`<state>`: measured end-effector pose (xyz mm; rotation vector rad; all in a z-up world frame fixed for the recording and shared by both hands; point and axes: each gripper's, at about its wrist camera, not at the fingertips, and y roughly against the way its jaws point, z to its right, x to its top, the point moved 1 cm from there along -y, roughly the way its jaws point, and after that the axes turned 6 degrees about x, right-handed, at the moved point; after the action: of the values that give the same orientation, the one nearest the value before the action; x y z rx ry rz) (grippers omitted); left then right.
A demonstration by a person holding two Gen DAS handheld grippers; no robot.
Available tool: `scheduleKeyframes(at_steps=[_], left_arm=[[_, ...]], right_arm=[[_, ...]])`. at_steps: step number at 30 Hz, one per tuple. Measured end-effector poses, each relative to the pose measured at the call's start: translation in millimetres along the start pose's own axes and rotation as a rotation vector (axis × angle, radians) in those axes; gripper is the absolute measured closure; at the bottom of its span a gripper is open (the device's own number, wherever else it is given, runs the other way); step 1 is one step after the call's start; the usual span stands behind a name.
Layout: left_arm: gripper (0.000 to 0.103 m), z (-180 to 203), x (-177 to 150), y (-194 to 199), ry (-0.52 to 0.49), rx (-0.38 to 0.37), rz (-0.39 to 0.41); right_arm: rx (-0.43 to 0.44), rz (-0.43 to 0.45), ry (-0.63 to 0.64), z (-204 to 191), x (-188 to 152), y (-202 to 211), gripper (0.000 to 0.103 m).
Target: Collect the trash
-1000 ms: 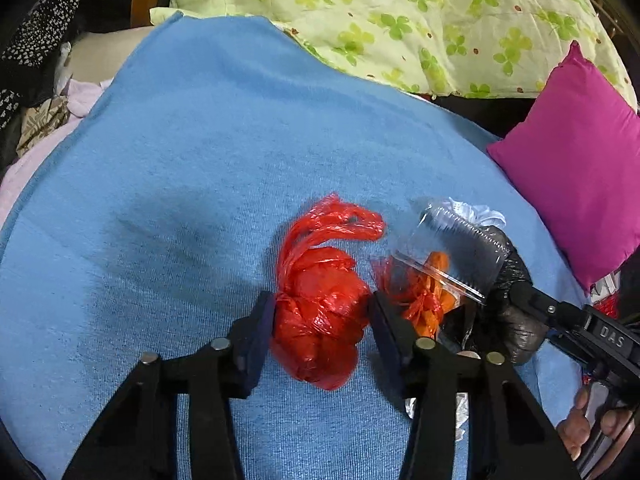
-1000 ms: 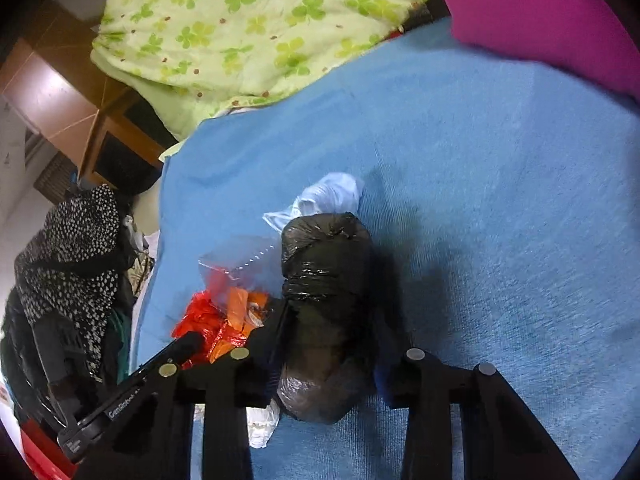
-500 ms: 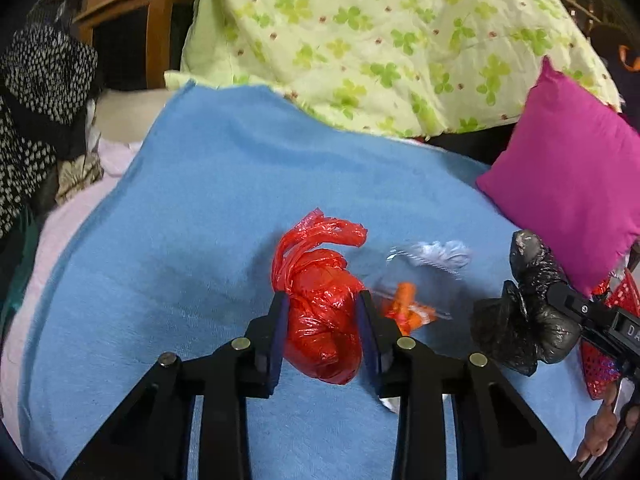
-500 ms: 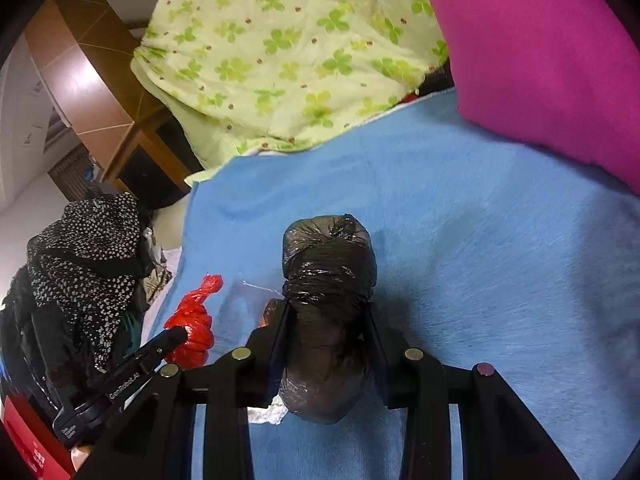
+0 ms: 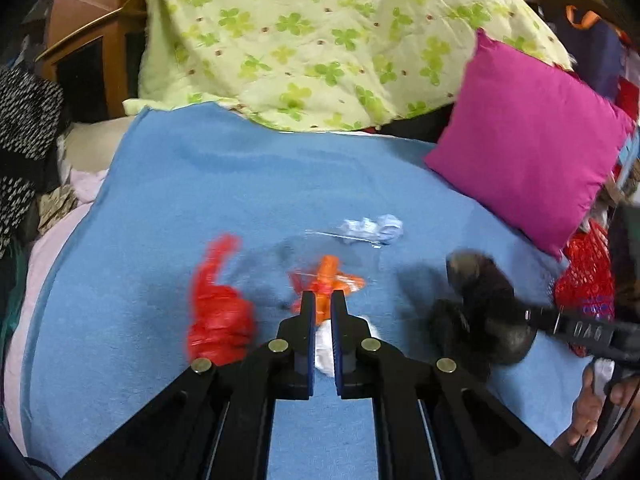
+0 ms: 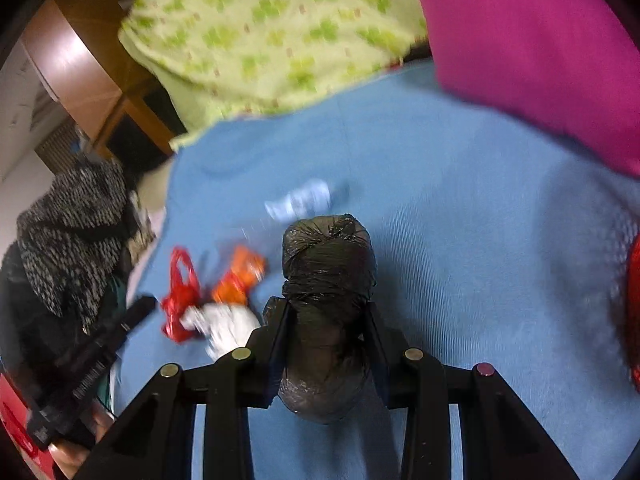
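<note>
My left gripper (image 5: 323,294) is shut with nothing between its jaws. The red plastic bag (image 5: 220,312) lies blurred on the blue blanket (image 5: 240,184), just left of it. Orange wrapper scraps (image 5: 326,276) sit beyond the fingertips, and a white tissue (image 5: 326,348) shows under them. A crumpled pale blue wrapper (image 5: 372,230) lies farther back. My right gripper (image 6: 328,304) grips a knotted black bag (image 6: 328,264) above the blanket; its jaws are easing open with the bag still pressed between the pads. The same black bag (image 5: 480,320) shows at the right of the left wrist view.
A pink pillow (image 5: 532,152) and a green clover quilt (image 5: 320,40) border the blanket at the back. A red mesh basket (image 5: 586,280) stands at the right edge. Dark speckled clothing (image 6: 72,240) and wooden furniture (image 6: 80,72) are off the left side.
The red bag has left my left gripper and lies on the blanket to its left; that gripper rose and shut empty. My right gripper lifted the black bag and shifted right.
</note>
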<state>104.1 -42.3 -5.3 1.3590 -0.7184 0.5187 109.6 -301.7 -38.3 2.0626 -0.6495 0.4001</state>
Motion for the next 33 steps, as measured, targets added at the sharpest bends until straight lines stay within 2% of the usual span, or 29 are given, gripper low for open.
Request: scheduleKeyframes(at_steps=[3,5,7,9,11,14,17,21,23,27,33], left_arm=[[0.096,-33.4,3.5,-6.0,0.104,0.024,-0.024],[0.094,-58.6,3.0,-11.5,0.186,0.037,-0.051],[0.090,-74.4,0.3,-17.6,0.235,0.042,-0.076],[0.081,-83.6,-2.6,-22.2,0.254,0.066,-0.088],[0.061,-83.4,-3.1,-26.8,0.246,0.076,-0.095],[0.050,-78.7,-3.4,-32.7,0.225,0.096,-0.095],[0.048,-73.0,-5.0,-41.5,0.212,0.088,-0.120],[0.047,-65.2,-6.2,-55.4,0.176,0.105,-0.146],[0.046,-62.5,-6.9,-62.2,0.167,0.110,-0.159],[0.046,-57.9,-8.4,-74.3,0.153,0.122,-0.186],[0.044,-53.7,-10.0,-85.7,0.124,0.163,-0.200]], right_arm=[[0.017,-0.092,-0.035,5.8,-7.5,-16.6,0.062],[0.046,-0.119,-0.079,9.2,-10.3,-21.8,0.062],[0.068,-0.099,-0.092,10.4,-10.2,-18.2,0.044],[0.083,-0.057,-0.101,11.3,-7.9,-10.4,0.039],[0.089,-0.039,-0.108,13.2,-6.5,-6.2,0.039],[0.057,-0.003,-0.096,11.8,-5.5,-1.2,0.039],[0.024,0.077,-0.049,3.4,-4.9,12.2,0.040],[-0.019,0.179,0.086,-18.6,-3.5,30.7,0.039],[-0.030,0.167,0.114,-24.3,-4.4,28.9,0.039],[-0.015,0.104,0.086,-19.5,-5.8,18.3,0.039],[-0.015,0.124,0.060,-11.9,-4.4,21.5,0.039]])
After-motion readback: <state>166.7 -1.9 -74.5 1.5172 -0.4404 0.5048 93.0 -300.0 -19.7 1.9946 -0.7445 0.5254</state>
